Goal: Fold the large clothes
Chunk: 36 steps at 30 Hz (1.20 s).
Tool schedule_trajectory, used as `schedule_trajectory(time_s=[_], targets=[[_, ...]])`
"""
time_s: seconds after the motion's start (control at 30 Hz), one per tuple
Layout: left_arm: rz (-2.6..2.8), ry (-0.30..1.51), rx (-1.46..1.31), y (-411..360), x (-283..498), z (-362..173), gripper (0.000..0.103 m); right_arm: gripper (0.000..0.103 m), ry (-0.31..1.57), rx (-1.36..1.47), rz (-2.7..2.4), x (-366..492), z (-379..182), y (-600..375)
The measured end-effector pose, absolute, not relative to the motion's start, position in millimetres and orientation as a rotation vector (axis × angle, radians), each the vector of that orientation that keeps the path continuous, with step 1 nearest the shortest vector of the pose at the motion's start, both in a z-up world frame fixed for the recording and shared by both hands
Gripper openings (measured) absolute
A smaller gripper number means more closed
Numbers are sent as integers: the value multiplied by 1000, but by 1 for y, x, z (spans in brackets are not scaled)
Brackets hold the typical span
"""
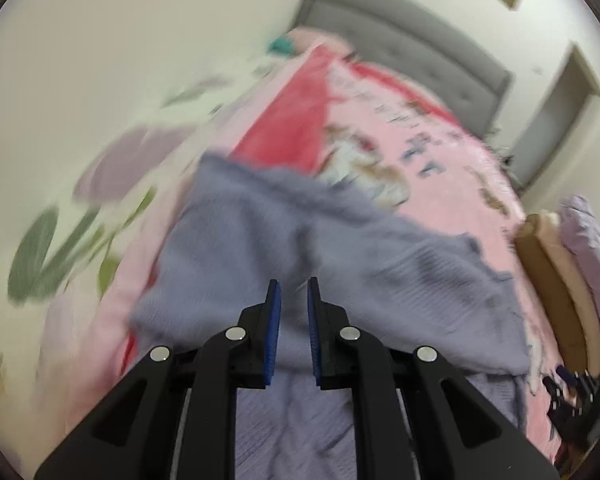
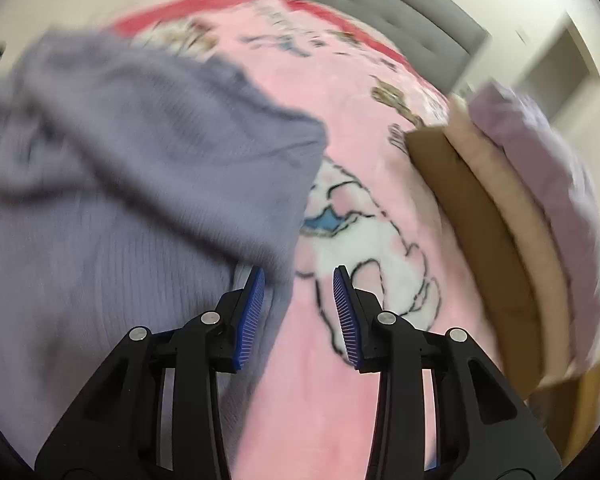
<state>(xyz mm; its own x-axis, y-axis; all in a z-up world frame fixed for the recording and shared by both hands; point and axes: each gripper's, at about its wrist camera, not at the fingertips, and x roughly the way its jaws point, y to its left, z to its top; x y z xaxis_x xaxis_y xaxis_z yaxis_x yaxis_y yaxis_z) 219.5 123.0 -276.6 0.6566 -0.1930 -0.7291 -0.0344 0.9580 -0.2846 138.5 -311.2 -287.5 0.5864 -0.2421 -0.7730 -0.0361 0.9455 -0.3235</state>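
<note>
A grey-blue knitted garment [image 1: 260, 232] lies partly folded on the pink cartoon blanket [image 1: 440, 184] that covers the bed. My left gripper [image 1: 293, 282] hovers just above the garment's middle, its jaws a narrow gap apart with nothing pinched between the blue pads. In the right wrist view the same garment [image 2: 120, 140] fills the left side, one flap folded over the body. My right gripper [image 2: 299, 270] stands open over the blanket [image 2: 340, 100] at the garment's right edge. Its left finger is close beside the cloth and nothing is held. Both views are blurred.
A stack of folded clothes in tan, beige and lilac [image 2: 480, 220] sits at the bed's right edge, also seen as the stack [image 1: 556, 280]. A grey headboard [image 1: 400, 48] closes the far end. A floral sheet [image 1: 80, 200] lies to the left. A black object [image 1: 576, 404] shows at lower right.
</note>
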Motion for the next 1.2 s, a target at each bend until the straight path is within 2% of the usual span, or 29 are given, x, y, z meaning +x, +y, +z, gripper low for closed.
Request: schedule_trajectory(time_s=[0.03,0.17,0.23,0.37,0.57,0.67,0.7,0.73,0.83,0.9,0.93,1.0,1.2], targets=[[-129,849,-287,117,225,-273,21,34,930,-280,-130,147,-285,-314],[-208,874,-318,92,261,-283,21,34,880,-132,-74,186,-284,-308],[-188,908,-297,83,277,-299,21,37,872,-165,-48,206,-294,-297],[-147,1035,-342,83,297,-337,21,34,1019,-212,-77,233,-337,-299],[-170,1063,-367,95,296,-359,21,35,1055,-273,-95,227,-368,-303],[-171,1042,-319,92,291,-353,21,40,1086,-306,-112,232,-367,-297],[-159,1030,-284,88,288,-347,21,47,1084,-301,-123,233,-360,-295],[-150,1028,-246,84,285,-341,21,53,1062,-286,-139,232,-351,-294],[-167,1015,-203,73,275,-324,21,59,907,-194,-80,214,-315,-291],[-179,991,-205,68,264,-314,24,60,865,-142,-13,201,-300,-283],[-179,980,-206,64,258,-311,29,60,865,-116,17,196,-297,-278],[-179,962,-170,54,247,-310,33,62,874,-94,48,188,-298,-267],[-170,1039,-149,45,242,-335,34,62,1021,-93,14,191,-339,-256]])
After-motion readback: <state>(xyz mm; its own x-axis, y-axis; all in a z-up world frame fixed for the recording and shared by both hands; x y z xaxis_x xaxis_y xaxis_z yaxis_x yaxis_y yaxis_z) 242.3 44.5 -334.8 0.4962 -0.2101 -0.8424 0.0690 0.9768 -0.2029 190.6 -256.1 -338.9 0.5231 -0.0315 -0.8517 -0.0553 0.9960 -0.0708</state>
